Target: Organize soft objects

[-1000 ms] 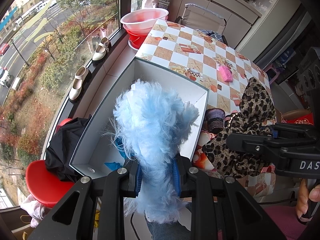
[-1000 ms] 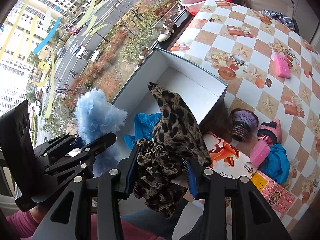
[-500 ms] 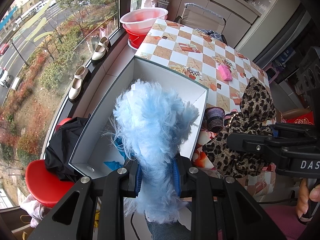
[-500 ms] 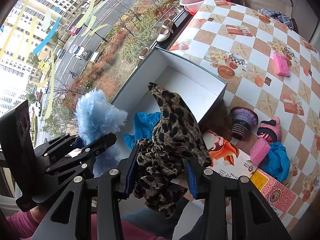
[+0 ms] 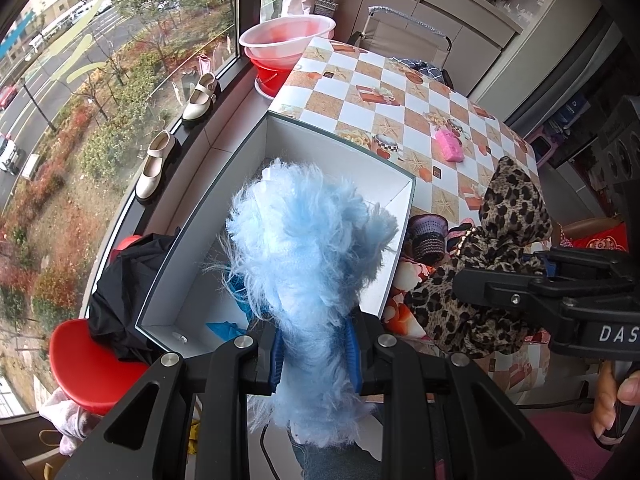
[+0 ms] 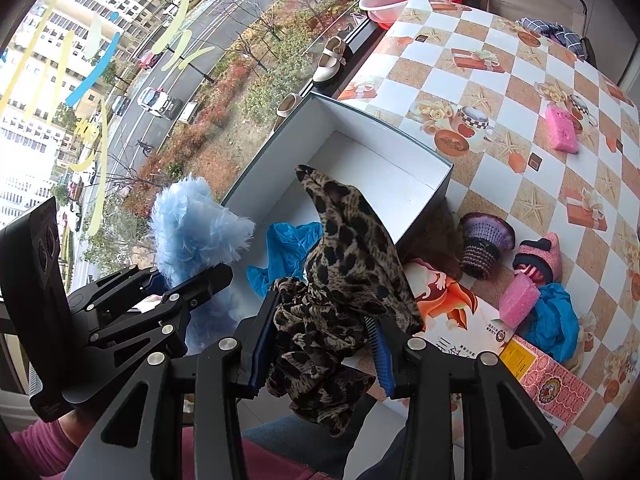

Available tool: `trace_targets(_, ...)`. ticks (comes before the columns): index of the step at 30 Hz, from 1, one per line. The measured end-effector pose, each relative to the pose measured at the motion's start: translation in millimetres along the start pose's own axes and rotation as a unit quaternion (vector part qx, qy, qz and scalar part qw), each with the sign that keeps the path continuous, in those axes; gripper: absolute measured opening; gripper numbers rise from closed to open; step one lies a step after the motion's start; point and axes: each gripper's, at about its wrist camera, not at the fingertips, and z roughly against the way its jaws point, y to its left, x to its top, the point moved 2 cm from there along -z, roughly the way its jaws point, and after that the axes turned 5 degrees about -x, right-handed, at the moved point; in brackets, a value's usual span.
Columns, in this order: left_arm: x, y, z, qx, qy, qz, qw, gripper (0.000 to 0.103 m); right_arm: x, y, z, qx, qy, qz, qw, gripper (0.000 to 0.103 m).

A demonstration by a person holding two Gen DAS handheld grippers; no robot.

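Pale blue fluffy piece [image 5: 304,248], long shaggy fibres, soft and shapeless, pinched low between the blue ribbed pads of the left gripper [image 5: 316,350] and standing up over the near end of the white box [image 5: 340,148]. Leopard-print fabric [image 6: 344,280], thin and crumpled, peaked at the top with a ruffled bunch hanging below, clamped in the same way by the right gripper [image 6: 320,354]; jaws narrowed onto the cloth, pads pressing it from both sides. Both held above the near rim of the box, fluffy piece at 9 o'clock of the leopard cloth in the right wrist view. Box rectangular, rigid card, white inside with a dark outer edge; crinkled blue material [image 6: 290,254] lying on its floor near the front. At 3 o'clock of the box, on the checked glossy tablecloth [image 6: 500,92]: a purple knitted piece [image 6: 484,244], a pink knitted piece [image 6: 538,256], a pink sponge block [image 6: 518,298], more blue cloth [image 6: 556,320]. At 1 o'clock, well apart, another pink block [image 6: 562,128].
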Motion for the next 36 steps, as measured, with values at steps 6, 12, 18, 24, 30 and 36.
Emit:
trace_targets(6, 1, -2, -5, 0.007, 0.012, -0.004, 0.9999, 0.027, -1, -3, 4, 0.005, -0.008, -0.004, 1.0, 0.043)
trace_targets(12, 2, -14, -9, 0.006, 0.016, -0.023, 0.9996, 0.027, -4, -11, 3, 0.009, -0.007, -0.015, 1.0, 0.043)
trace_targets(18, 2, -15, -6, -0.002, 0.01, -0.02, 0.9998, 0.027, -7, -14, 10, 0.0, -0.014, -0.019, 1.0, 0.043)
trace_targets(24, 0, -14, -3, -0.005, 0.007, -0.018, 0.9998, 0.027, -10, -13, 10, -0.001, -0.014, -0.02, 1.0, 0.043)
trace_targets(30, -3, -11, 1, -0.004, 0.004, -0.018, 0.9998, 0.027, -11, -12, 10, -0.002, -0.016, -0.02, 1.0, 0.043)
trace_targets(36, -4, -9, 2, -0.007, 0.002, -0.017, 0.9998, 0.027, -10, -9, 10, -0.005, -0.014, -0.019, 1.0, 0.043)
